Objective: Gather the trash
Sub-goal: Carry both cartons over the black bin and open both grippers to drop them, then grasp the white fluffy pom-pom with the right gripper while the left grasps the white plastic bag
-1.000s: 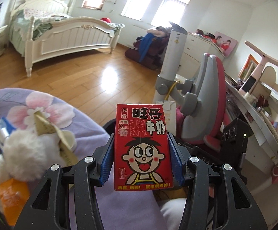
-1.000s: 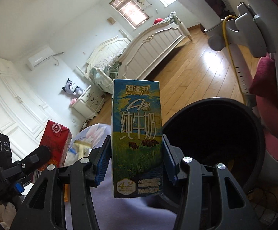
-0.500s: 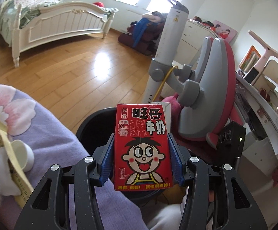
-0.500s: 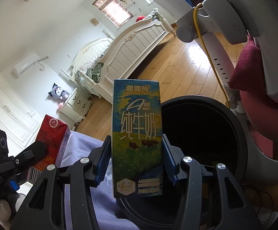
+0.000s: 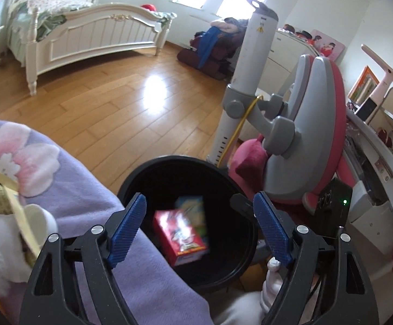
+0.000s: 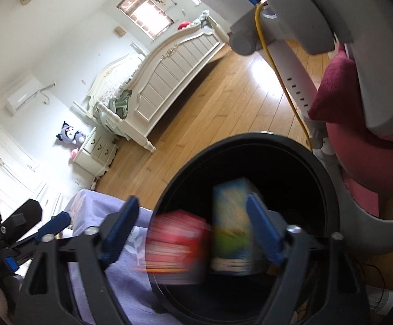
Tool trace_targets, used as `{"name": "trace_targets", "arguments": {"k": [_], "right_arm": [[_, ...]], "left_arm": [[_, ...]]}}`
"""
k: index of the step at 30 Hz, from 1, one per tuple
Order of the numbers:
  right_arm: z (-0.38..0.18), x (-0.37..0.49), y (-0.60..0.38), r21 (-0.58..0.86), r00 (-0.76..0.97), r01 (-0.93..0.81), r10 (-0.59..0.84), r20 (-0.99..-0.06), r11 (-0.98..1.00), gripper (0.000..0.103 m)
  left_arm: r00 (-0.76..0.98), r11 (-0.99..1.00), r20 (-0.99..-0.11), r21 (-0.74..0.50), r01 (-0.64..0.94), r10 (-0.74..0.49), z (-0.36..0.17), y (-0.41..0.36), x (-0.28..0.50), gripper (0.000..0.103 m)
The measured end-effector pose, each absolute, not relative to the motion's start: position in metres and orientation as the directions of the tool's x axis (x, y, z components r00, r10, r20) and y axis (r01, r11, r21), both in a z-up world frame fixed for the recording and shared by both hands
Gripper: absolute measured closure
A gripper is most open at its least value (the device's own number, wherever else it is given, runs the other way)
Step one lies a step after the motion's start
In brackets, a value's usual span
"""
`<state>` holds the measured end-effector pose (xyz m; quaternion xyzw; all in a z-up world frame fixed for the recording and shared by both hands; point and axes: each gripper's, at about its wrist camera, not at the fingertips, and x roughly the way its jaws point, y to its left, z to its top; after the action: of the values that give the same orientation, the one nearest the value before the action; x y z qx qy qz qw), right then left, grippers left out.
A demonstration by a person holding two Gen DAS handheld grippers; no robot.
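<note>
- Trash bin [image 5: 188, 168], black and round, stands on the wooden floor [image 5: 109, 103] between the purple flowered cloth [image 5: 93, 203] and the pink-grey chair [image 5: 313, 135]; it is the goal of this step.
- Blue-green milk carton [image 6: 231, 227] is inside the bin mouth, blurred, so I judge it is falling.
- Red milk carton [image 5: 180, 235] is beside it, also blurred, already below the rim.
- Left gripper [image 5: 199, 233] hangs over the bin with its jaws opening, nothing between them.
- Right gripper [image 6: 193, 233] is the same: jaws opening, and no pad presses the cartons behind them.
- Step in hand: dropping. Next, I think both hands must go back to the cloth, where a yellow paper scrap [image 5: 12, 208] waits.
- A second ago each gripper clamped its carton upright; now both cartons are free.
</note>
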<state>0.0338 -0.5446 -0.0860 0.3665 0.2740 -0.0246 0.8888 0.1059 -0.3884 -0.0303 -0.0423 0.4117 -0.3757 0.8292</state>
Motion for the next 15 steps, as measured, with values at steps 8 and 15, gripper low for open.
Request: {"name": "trace_targets", "arguments": {"k": [8,15], "right_arm": [[-0.053,0.030,-0.505,0.578,0.852,0.180,0.168,-0.496,0.796,0.014],[-0.004,0.027,-0.439,0.482,0.864,0.047,0.207,-0.460,0.875,0.014]], "left_arm": [[0.457,0.733,-0.589,-0.406,0.545,-0.666,0.012,-0.313,0.081,0.013],[0.629,0.854,-0.577,-0.355,0.381,-0.521,0.030,-0.192,0.048,0.007]]}}
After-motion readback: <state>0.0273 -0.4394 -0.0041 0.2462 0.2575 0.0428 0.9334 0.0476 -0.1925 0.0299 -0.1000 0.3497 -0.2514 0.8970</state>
